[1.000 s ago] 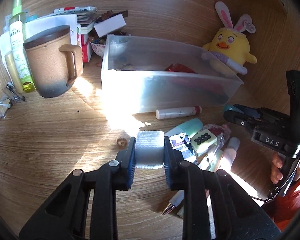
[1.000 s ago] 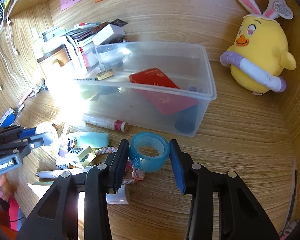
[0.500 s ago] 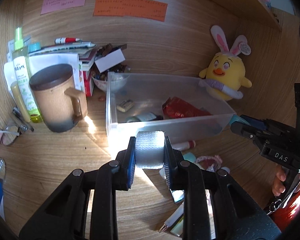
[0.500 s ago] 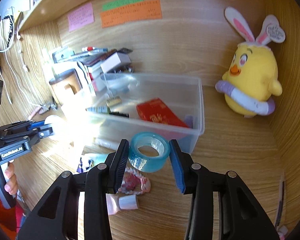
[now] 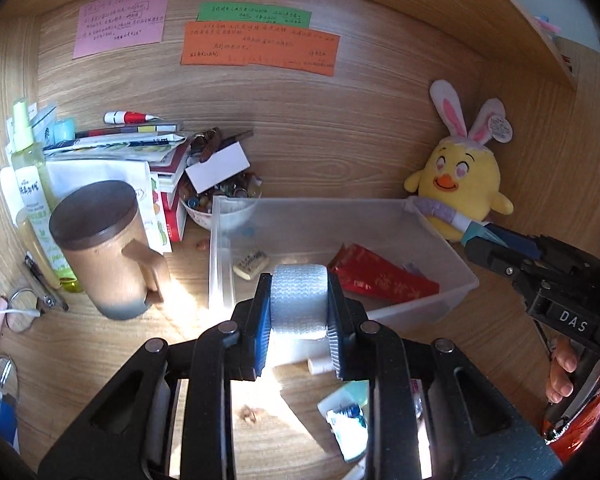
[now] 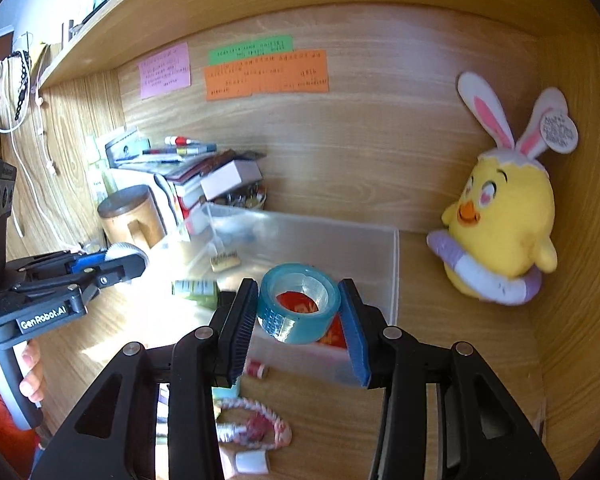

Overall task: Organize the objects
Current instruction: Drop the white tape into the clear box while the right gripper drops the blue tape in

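My left gripper (image 5: 298, 300) is shut on a white textured roll (image 5: 298, 298), held in the air in front of the clear plastic bin (image 5: 220, 264). In the right wrist view my right gripper (image 6: 298, 304) is shut on a blue tape roll (image 6: 298, 302), raised over the near edge of the same clear bin (image 6: 394, 272). Inside the bin lie a red packet (image 5: 380, 276) and a small eraser (image 5: 251, 262). The left gripper (image 6: 116, 260) with its white roll also shows at the left of the right wrist view. The right gripper (image 5: 496, 240) shows at the right of the left wrist view.
A brown lidded mug (image 5: 104, 252), a green bottle (image 5: 32, 192), stacked books (image 5: 140, 148) and a bowl of trinkets (image 5: 216, 200) crowd the left. A yellow plush chick (image 5: 460, 188) sits right of the bin. A tube (image 5: 320, 366), a braided cord (image 6: 256, 424) and small items lie on the desk in front.
Both grippers have risen with their rolls still gripped, and the views have tilted up so the back wall and its notes show. The bin's inside has come into view.
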Demonstrator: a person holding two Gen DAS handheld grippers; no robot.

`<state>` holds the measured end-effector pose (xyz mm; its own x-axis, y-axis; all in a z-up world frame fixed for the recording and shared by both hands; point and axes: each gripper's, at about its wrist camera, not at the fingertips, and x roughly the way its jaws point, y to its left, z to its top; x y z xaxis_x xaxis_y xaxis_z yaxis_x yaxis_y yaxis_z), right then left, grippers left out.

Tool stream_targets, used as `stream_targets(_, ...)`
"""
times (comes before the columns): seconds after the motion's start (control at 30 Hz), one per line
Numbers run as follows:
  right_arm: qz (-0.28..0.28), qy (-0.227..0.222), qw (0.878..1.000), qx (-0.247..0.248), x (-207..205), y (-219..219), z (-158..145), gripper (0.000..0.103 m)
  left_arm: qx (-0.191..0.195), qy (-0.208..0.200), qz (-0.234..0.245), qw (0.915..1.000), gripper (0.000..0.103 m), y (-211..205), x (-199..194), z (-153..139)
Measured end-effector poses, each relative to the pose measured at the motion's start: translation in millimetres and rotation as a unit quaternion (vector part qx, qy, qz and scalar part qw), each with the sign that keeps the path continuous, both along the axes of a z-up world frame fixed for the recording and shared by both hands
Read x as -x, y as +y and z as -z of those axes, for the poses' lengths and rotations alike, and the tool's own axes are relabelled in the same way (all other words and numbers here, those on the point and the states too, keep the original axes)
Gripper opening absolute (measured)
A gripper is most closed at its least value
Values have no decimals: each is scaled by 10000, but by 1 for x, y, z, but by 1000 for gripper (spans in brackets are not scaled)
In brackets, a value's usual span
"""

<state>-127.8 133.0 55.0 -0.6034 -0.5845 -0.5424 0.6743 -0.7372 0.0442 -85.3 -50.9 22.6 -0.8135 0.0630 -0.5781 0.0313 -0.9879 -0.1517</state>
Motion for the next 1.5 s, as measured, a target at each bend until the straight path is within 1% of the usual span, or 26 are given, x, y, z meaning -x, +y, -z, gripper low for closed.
stream_targets(0.17, 36, 108, 9999, 47, 9, -9, -7, 38, 92, -13, -99, 9999, 24, -5, 17, -3)
stream_targets(0.27, 0, 25, 10000, 66, 15, -15, -3, 38, 153, -45, -117, 9998, 24, -7, 29, -4)
stream_targets(0.4, 15, -91, 10000, -36, 24, -24, 8, 38, 303, -110, -201, 9993, 24, -8, 43, 0)
stream_targets(0.5, 152, -179, 9996, -151, 34, -28, 20, 38, 397, -164, -338, 9985, 24, -11, 53, 6)
stream_targets(0.63, 196, -501, 9984, -191, 49, -28, 35, 38, 324, -315, -363, 9983, 24, -15, 65, 19)
stream_targets(0.77, 161, -696, 9970, -293, 55, -32, 46, 38, 309, -435, -298, 9981, 24, -14, 71, 30)
stream_targets(0.9, 112, -743, 9964, -404, 55, -39, 53, 38, 412, -446, -293, 9977, 24, -10, 71, 35)
stream_targets(1.03, 137, -644, 9963, -555, 53, -45, 57, 38, 405, -485, -261, 9977, 25, -11, 70, 39)
stream_targets(1.1, 118, -627, 9961, -607, 52, -48, 58, 38, 421, -483, -245, 9976, 29, -10, 69, 39)
stream_targets(1.17, 107, -594, 9961, -651, 51, -50, 59, 38, 455, -434, -239, 9977, 39, -8, 68, 37)
stream_targets(1.27, 108, -494, 9959, -752, 48, -52, 59, 38, 567, -311, -256, 9976, 48, -5, 64, 34)
stream_targets(1.37, 91, -512, 9958, -751, 48, -52, 59, 39, 609, -211, -195, 9977, 55, -2, 60, 29)
stream_targets(1.4, 93, -519, 9958, -747, 48, -52, 59, 43, 618, -164, -169, 9978, 57, -1, 58, 27)
stream_targets(1.43, 90, -534, 9958, -741, 48, -51, 59, 50, 631, -104, -148, 9978, 61, 0, 55, 25)
stream_targets(1.47, 98, -532, 9958, -736, 48, -51, 59, 52, 655, -34, -154, 9977, 66, 1, 53, 23)
stream_targets(1.5, 115, -514, 9959, -739, 48, -50, 59, 54, 684, 12, -183, 9975, 68, 3, 51, 21)
